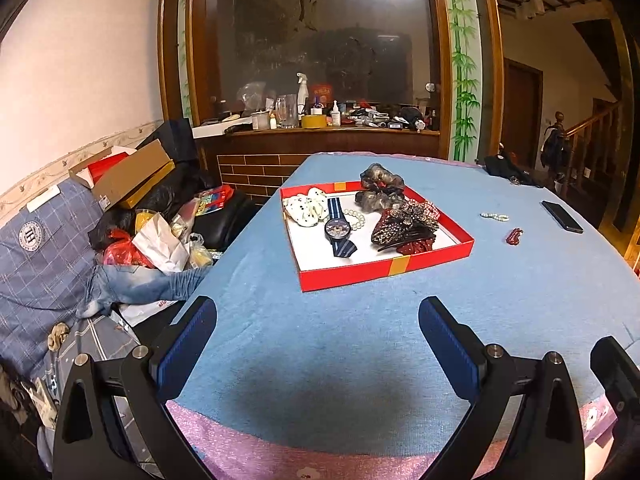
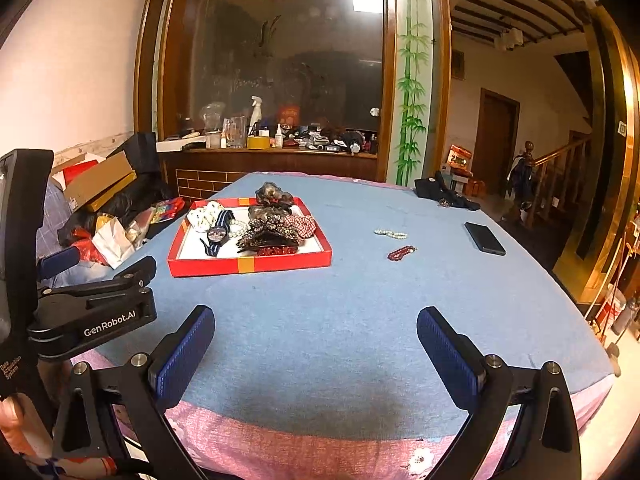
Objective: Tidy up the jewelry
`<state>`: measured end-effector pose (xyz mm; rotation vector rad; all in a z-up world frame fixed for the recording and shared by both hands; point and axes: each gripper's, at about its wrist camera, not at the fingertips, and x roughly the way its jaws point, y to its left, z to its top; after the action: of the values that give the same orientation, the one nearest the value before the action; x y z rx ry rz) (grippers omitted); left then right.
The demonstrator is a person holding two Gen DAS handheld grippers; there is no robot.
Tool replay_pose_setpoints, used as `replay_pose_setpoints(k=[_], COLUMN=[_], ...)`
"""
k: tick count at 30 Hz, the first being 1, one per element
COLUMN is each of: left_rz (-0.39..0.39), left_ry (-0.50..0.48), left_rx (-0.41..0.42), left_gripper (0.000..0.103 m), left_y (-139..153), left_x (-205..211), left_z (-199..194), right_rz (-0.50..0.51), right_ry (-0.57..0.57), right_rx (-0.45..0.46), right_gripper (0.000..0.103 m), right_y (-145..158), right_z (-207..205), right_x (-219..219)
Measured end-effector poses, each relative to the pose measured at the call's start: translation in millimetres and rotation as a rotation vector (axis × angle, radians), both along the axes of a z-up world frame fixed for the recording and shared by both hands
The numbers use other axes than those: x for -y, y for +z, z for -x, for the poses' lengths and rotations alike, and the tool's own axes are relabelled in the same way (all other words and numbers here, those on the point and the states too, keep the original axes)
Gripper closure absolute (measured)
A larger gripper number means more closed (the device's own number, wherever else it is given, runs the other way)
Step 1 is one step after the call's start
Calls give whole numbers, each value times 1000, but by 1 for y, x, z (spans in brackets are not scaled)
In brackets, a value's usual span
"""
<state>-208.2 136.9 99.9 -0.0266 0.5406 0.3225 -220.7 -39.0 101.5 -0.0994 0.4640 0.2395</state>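
Red-walled tray (image 1: 384,270) already holds your watch (image 1: 338,229), scrunchies and hair clips, yet the pearl bracelet (image 2: 390,234) and red bead bracelet (image 2: 401,253) lie outside it (both unclaimed), with left gripper (image 1: 318,344) and right gripper (image 2: 316,348) spread wide, empty.

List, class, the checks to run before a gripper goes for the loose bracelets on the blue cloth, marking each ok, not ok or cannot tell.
1. Left gripper open, empty: ok.
2. Right gripper open, empty: ok.
3. Pearl bracelet in the red tray: not ok, it lies on the cloth.
4. Red bead bracelet in the tray: not ok, also outside.
5. Phone apart from both bracelets: ok.
6. Bare floor left in tray: ok, near front.
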Motion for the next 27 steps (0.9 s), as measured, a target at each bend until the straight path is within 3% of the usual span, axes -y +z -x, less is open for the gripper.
replay_pose_setpoints(k=[27], left_rz=[-9], left_ry=[2], left_rx=[2], left_gripper=[2], left_y=[-1], left_x=[1], left_z=[4], right_rz=[53], right_ry=[3], right_rx=[-11], right_gripper=[0], right_y=[-8], right_z=[0], right_x=[-11])
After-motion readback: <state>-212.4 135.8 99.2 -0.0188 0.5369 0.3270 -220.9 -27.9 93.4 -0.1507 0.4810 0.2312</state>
